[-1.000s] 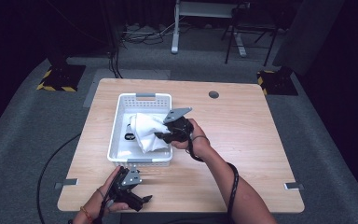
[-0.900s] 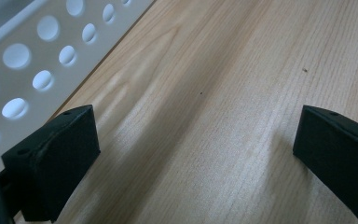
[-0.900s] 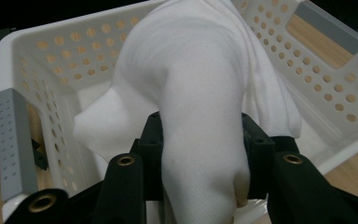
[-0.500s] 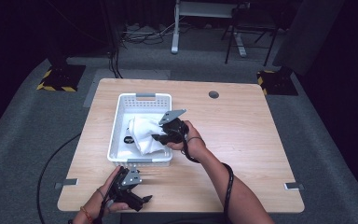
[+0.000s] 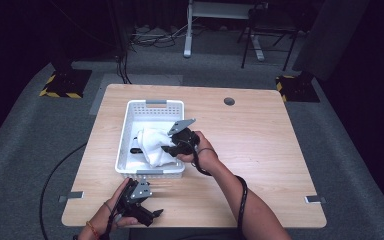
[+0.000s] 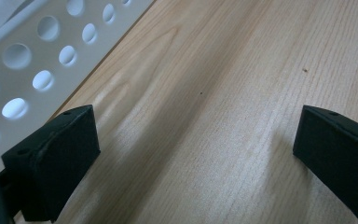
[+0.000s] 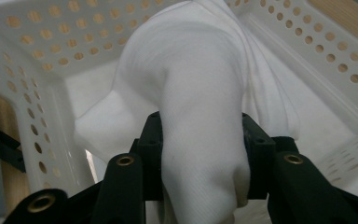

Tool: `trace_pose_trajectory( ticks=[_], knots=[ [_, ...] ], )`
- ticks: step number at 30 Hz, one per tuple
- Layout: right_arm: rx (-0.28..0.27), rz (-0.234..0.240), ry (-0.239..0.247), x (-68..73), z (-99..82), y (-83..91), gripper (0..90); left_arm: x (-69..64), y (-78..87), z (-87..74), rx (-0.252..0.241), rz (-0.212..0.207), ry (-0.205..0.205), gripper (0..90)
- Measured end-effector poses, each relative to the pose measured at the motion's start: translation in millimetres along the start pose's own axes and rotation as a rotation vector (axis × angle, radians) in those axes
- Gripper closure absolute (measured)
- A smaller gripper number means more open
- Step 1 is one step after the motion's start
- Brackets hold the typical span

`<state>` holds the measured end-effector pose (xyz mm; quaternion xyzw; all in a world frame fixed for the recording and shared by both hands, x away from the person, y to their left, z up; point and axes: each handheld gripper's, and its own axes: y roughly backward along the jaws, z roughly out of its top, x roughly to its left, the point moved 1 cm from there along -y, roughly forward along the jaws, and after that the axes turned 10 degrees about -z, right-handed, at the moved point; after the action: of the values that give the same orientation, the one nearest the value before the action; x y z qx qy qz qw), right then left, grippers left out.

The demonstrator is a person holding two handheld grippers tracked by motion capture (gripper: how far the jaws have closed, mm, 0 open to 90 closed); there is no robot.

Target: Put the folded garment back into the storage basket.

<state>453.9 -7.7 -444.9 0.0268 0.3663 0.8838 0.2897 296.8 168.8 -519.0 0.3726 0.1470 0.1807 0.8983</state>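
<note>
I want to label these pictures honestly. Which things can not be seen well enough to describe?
- Dark object in the basket, high view: the white cloth covers part of it, and it is too small to identify.
- Basket floor, right gripper view: the cloth between the right gripper fingers hides it.
- Left gripper, high view: too small to judge its opening.

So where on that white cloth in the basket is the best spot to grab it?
Probably the raised fold of the white cloth, from above over the white basket's open top; the right hand-held gripper already pinches that bunched ridge.
</note>
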Motion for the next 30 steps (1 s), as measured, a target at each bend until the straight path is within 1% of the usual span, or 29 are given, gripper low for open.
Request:
trace_pose_trajectory(
  ticks=[3, 5, 8, 12, 20, 23, 27, 30],
  knots=[
    [0.0, 0.017, -0.014, -0.3, -1.0, -1.9, 60.9, 0.1, -0.1, 0.0, -0.001, 0.0, -0.001, 0.3],
    [0.01, 0.012, -0.007, 0.8, -1.5, -3.0, 60.8, 0.0, 0.0, 0.0, 0.0, 0.0, 0.0, 0.3],
    [0.014, 0.017, -0.001, 1.1, -2.4, -4.1, 60.8, 0.0, 0.0, -0.1, -0.001, -0.004, -0.005, 0.3],
    [0.022, 0.016, -0.005, -0.1, -3.7, -5.2, 60.6, 0.0, 0.0, -0.1, 0.0, -0.004, -0.005, 0.3],
    [0.046, 0.02, 0.011, 1.6, -3.7, -8.1, 59.9, -0.3, 0.0, -0.1, -0.001, -0.006, -0.007, 0.3],
    [0.057, 0.02, 0.029, 3.3, -4.9, -10.6, 59.6, -0.3, 0.0, -0.1, -0.001, -0.006, -0.007, 0.3],
    [0.059, 0.016, 0.026, 2.7, -6.0, -10.9, 58.6, -0.3, -0.1, -0.1, -0.001, -0.006, -0.007, 0.3],
    [0.059, 0.022, 0.029, 2.7, -6.1, -11.0, 57.0, -0.3, 0.0, -0.1, 0.0, -0.006, -0.007, 0.2]
  ],
)
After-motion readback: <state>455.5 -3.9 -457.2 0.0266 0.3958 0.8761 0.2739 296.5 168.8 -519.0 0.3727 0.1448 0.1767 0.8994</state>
